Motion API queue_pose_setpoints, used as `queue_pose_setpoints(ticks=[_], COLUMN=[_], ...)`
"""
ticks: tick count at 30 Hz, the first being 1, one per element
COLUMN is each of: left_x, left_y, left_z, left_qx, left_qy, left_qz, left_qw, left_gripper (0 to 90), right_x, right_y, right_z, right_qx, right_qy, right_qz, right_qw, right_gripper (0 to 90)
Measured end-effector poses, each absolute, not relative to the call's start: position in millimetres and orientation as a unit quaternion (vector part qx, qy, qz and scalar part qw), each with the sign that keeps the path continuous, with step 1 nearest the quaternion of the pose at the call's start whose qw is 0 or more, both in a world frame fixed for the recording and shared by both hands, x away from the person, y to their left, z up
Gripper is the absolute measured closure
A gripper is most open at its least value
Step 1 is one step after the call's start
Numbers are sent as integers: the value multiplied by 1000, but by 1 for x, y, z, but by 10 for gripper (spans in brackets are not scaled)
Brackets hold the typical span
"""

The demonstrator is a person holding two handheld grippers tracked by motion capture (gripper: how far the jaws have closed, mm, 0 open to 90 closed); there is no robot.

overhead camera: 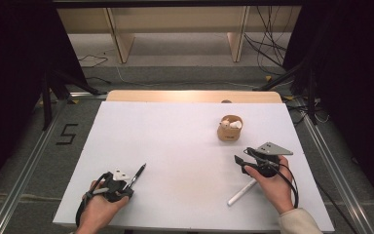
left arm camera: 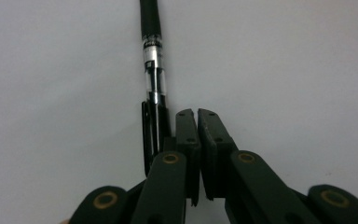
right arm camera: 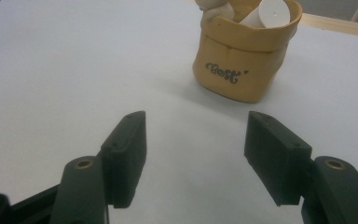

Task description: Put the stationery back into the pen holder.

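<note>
A black pen [left arm camera: 151, 56] with a clear, silvery middle lies on the white tabletop [overhead camera: 185, 146], right beside the left jaw of my left gripper [left arm camera: 197, 114]. Those jaws stand almost together with only a thin slit and nothing between them; the pen is outside them. From the high view the left gripper [overhead camera: 129, 185] sits near the front left, the pen [overhead camera: 137, 176] pointing away to the upper right. My right gripper [right arm camera: 196, 144] is open and empty, facing a tan bag-shaped cup [right arm camera: 244, 60] a short way ahead. Its jaws [overhead camera: 238, 163] hover at the right.
The tan cup [overhead camera: 230, 129] holds a white cylinder [right arm camera: 272, 14] and a small pale figure. A white marker [overhead camera: 241, 193] lies on the table beside the right hand. Beyond the far edge are wooden shelf legs and cables on the floor.
</note>
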State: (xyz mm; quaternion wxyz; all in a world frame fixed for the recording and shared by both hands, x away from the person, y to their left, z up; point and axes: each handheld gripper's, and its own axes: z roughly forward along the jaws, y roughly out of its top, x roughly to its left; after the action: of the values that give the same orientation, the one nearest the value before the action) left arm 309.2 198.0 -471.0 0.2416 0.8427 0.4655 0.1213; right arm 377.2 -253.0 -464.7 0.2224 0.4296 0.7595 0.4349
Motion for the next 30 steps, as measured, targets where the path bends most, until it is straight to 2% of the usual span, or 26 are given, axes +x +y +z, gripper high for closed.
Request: queue_pose_setpoints(ticks=[2, 13, 18, 22, 30], left_x=[310, 328, 338, 346, 356], left_y=[195, 191, 194, 193, 191], left_z=[-469, -463, -465, -469, -472], left_qx=[844, 827, 823, 828, 832], left_qy=[458, 453, 465, 470, 473], left_qz=[129, 187, 190, 176, 159], left_qw=[249, 274, 268, 252, 244], left_gripper=[832, 559, 494, 484, 562], right_x=[377, 377, 378, 378, 378], right_y=[-253, -251, -251, -251, -251], right_z=[-465, -465, -466, -466, -466], right_qx=[430, 430, 430, 430, 431], right_qy=[760, 760, 760, 760, 760], right_qz=[434, 434, 434, 434, 434], right_qw=[221, 221, 222, 221, 221], right_gripper=[395, 395, 395, 395, 395])
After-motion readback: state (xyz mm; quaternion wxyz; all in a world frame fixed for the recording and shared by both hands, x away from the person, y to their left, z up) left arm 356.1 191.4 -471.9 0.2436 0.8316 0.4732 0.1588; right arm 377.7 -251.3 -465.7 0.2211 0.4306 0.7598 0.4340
